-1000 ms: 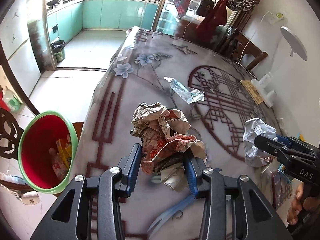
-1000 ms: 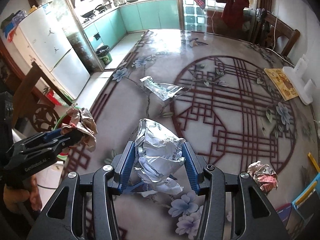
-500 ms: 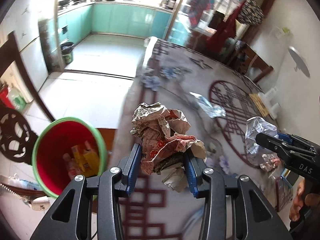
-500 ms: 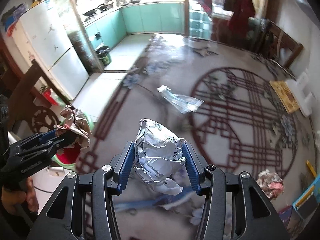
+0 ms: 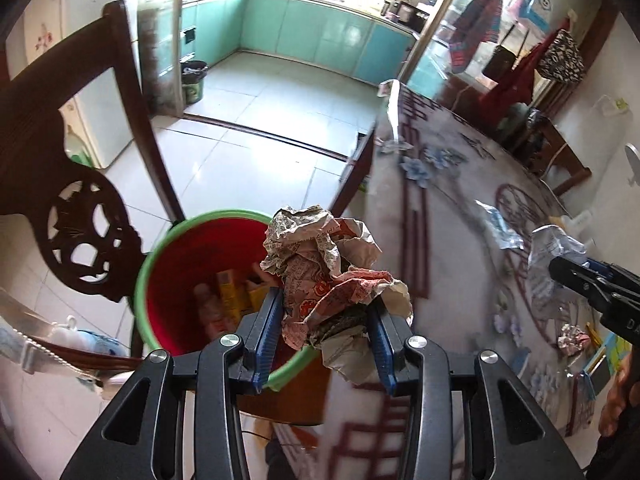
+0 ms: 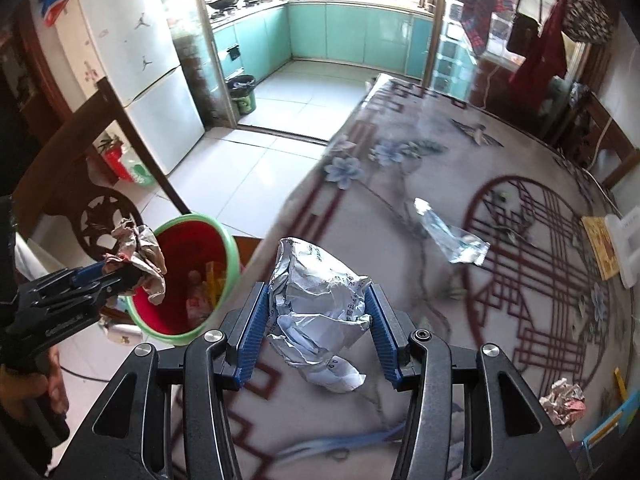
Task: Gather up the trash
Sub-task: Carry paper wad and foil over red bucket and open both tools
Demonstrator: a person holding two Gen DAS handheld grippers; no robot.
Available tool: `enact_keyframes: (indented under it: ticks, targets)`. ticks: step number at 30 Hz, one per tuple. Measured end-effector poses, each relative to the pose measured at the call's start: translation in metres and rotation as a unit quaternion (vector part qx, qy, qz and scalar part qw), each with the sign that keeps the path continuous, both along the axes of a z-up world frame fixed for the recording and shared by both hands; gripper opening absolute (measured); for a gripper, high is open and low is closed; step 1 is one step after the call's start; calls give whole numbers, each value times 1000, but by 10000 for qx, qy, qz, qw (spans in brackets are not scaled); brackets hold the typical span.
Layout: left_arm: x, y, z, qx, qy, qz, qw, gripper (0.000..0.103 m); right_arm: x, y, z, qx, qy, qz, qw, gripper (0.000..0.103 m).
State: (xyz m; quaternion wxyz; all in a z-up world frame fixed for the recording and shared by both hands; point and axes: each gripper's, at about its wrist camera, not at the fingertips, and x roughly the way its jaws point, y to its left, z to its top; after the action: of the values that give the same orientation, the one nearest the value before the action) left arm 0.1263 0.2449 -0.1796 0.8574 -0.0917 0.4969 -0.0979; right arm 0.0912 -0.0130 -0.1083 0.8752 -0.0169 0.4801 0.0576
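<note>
Jaws of both grippers tight on crinkled wads: printed paper [image 5: 328, 272] left, white wrapper [image 6: 320, 304] right.

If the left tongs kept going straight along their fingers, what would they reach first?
Probably the red bin: the left tongs, shut on a paper wad, point down at its near rim. Depth is unclear.

Dark carved chair [image 5: 76, 200] at left – white fridge [image 6: 132, 68] upper left, teal kitchen cabinets [image 5: 320, 32] up top.
</note>
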Motion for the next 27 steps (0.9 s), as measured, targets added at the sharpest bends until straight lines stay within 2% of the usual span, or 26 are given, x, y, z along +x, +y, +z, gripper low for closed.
enact_keyframes:
  ticks: [11,27]
  targets:
    - [10,48,-14,185,116,243,9995,39,18,46,3,-65,-54,296,9995,48]
    - [19,85,-30,160,319,609,9975,39,40,103,3,-61,-8,884,9961,48]
